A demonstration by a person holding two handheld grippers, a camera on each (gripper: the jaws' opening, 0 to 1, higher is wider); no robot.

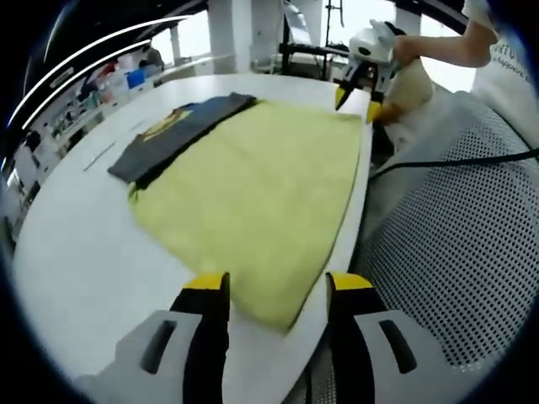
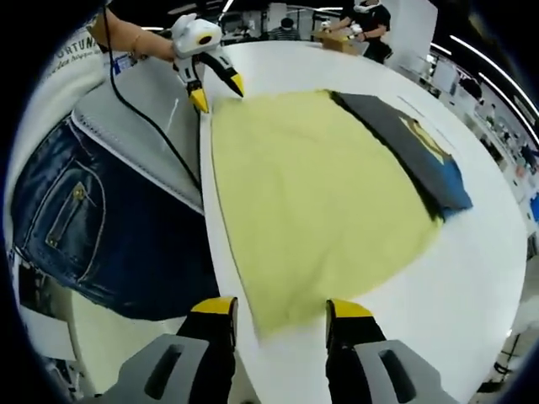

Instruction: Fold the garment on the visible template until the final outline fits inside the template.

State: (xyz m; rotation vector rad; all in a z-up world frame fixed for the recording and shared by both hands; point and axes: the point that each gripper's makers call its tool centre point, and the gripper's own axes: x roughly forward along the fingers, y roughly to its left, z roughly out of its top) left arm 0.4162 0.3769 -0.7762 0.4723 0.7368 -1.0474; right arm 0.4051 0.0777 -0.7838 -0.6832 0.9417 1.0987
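A pale yellow cloth [image 1: 261, 185] lies spread flat on the white table [image 1: 76, 261], reaching its near edge. Along its far side lies a folded dark grey garment [image 1: 181, 130] with a yellow print; whether it overlaps the cloth I cannot tell. My left gripper [image 1: 278, 286] is open, one corner of the yellow cloth lying between its jaws. My right gripper [image 2: 280, 311] is also open, at the opposite near corner of the yellow cloth [image 2: 312, 194]. The right gripper [image 1: 356, 104] and the left gripper [image 2: 218, 93] each hover at their corners. The dark garment [image 2: 413, 143] shows a blue patch.
A person in jeans [image 2: 109, 236] and a white top stands against the table's near edge [image 2: 206, 219]. A black cable [image 2: 143, 118] hangs across a grey mesh fabric [image 1: 455, 252]. Shelves [image 1: 76, 101] line the far wall, and people work at a far table [image 2: 354, 25].
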